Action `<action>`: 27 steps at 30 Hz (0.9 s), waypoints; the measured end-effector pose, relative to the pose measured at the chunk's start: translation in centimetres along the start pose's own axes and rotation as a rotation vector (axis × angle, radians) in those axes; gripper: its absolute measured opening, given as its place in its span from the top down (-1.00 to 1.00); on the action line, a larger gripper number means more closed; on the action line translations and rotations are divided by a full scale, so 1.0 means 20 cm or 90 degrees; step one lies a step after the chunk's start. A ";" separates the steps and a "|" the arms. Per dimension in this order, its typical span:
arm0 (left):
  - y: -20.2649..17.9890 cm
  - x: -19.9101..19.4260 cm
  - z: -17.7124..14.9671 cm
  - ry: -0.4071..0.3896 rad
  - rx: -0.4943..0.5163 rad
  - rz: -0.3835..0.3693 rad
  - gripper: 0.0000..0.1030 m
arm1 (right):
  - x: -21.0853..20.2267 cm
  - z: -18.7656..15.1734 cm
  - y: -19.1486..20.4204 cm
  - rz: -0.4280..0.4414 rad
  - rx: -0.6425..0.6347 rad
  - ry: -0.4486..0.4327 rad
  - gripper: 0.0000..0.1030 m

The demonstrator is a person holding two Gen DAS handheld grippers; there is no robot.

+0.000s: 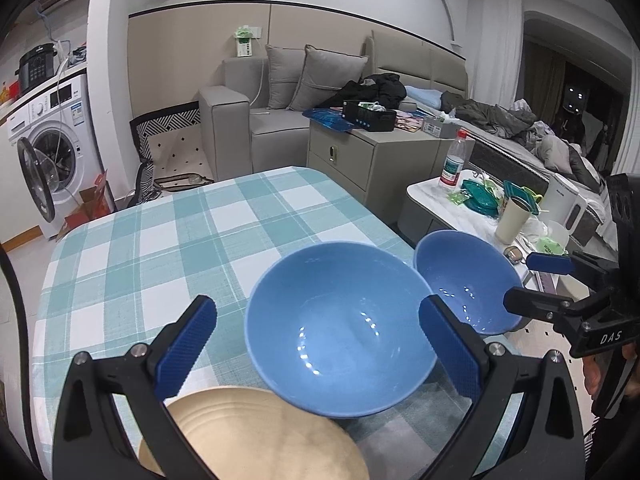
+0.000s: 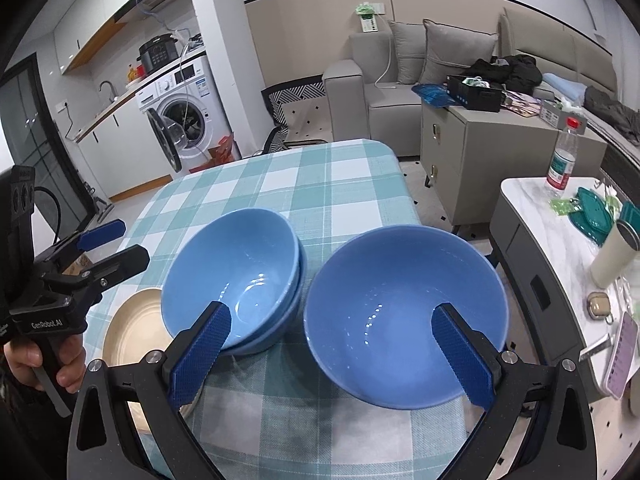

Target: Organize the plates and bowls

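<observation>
Two stacked blue bowls stand on the checked tablecloth. My left gripper hangs open just above and before them. A beige plate lies beside the stack, partly under its near edge and under my left fingers. A single blue bowl sits near the table's right edge. My right gripper is open over it, one finger above its inside and the other toward the stack. Each view shows the other gripper too: the right and the left, both open.
A low white side table to the right carries a water bottle, teal lids, a cup and a kettle. Beyond the table are a grey cabinet, a sofa and a washing machine with its door open. A hand holds the left gripper.
</observation>
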State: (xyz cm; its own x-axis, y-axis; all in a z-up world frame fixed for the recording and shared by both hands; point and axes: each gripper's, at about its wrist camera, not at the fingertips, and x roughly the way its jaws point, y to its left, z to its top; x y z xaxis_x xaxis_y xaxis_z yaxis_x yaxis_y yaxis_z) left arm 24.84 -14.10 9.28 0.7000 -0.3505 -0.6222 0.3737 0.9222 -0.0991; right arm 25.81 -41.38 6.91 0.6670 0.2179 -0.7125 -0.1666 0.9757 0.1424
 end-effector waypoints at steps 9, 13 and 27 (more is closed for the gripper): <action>-0.14 0.07 0.04 0.012 0.029 -0.013 -0.98 | -0.05 -0.03 -0.17 -0.017 0.047 0.003 -0.98; -0.19 0.10 0.06 0.020 0.032 -0.020 -0.98 | -0.06 -0.05 -0.25 -0.019 0.069 0.001 -0.98; -0.37 0.25 0.11 0.047 0.083 -0.058 -0.98 | 0.01 -0.12 -0.40 -0.038 0.130 0.018 -0.98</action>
State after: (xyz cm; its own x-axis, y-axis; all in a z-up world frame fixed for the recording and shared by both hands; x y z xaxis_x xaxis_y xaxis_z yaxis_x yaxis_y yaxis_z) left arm 26.92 -23.11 8.61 0.6149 -0.4149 -0.6706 0.5128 0.8564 -0.0596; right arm 25.62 -49.23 4.00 0.6501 0.1619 -0.7424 0.0246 0.9720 0.2335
